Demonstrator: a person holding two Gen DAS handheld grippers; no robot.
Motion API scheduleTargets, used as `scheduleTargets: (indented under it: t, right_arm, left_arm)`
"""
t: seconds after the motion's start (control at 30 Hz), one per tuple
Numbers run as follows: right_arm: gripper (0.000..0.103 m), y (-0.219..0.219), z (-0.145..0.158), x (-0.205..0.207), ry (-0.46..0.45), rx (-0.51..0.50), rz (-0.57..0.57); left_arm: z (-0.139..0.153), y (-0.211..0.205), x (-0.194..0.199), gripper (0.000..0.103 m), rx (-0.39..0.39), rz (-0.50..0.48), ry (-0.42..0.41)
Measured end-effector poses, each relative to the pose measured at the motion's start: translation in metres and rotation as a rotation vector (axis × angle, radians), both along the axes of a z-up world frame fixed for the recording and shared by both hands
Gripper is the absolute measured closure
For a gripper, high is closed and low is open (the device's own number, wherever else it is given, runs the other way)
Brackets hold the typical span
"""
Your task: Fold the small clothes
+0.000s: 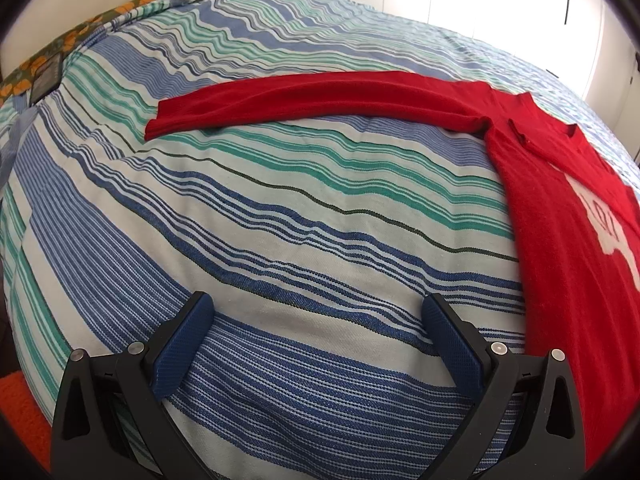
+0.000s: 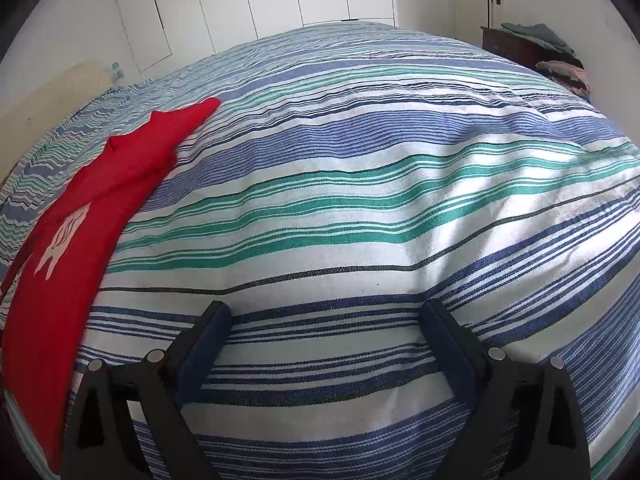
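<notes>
On the striped bed cover [image 1: 280,216] lies a red sweater [image 1: 560,216], spread out flat, and I think that is so it can be folded neatly. At the left wrist view's right edge is its body with a white picture, and one long sleeve [image 1: 304,100] reaches across the middle toward the upper left. At the right wrist view's left edge the other sleeve [image 2: 188,120] points up toward the middle. Low in its own picture, the left gripper [image 1: 318,308] has its jaws wide apart with nothing between them but bed cover. Low in its picture too, the right gripper [image 2: 326,316] has wide, empty jaws. Both sit beside the sweater, not touching it. No box or basket shows; some clothes [image 2: 560,60] pile on dark furniture at the upper right.
</notes>
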State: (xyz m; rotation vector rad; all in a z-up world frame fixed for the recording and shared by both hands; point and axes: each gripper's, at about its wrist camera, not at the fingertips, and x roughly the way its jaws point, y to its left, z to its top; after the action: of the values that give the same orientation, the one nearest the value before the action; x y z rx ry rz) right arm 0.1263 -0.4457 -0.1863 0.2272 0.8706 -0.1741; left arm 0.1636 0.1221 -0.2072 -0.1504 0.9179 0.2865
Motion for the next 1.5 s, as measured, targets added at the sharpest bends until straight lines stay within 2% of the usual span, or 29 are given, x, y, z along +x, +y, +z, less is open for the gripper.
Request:
scheduleTargets:
  t: [1.5]
  right_arm:
    - [0.006, -0.0009, 0.0009, -0.0007, 0.0, -0.001, 0.0]
  left_arm:
    - [-0.0005, 0.0, 0.0003, 0.0, 0.002, -0.002, 0.0]
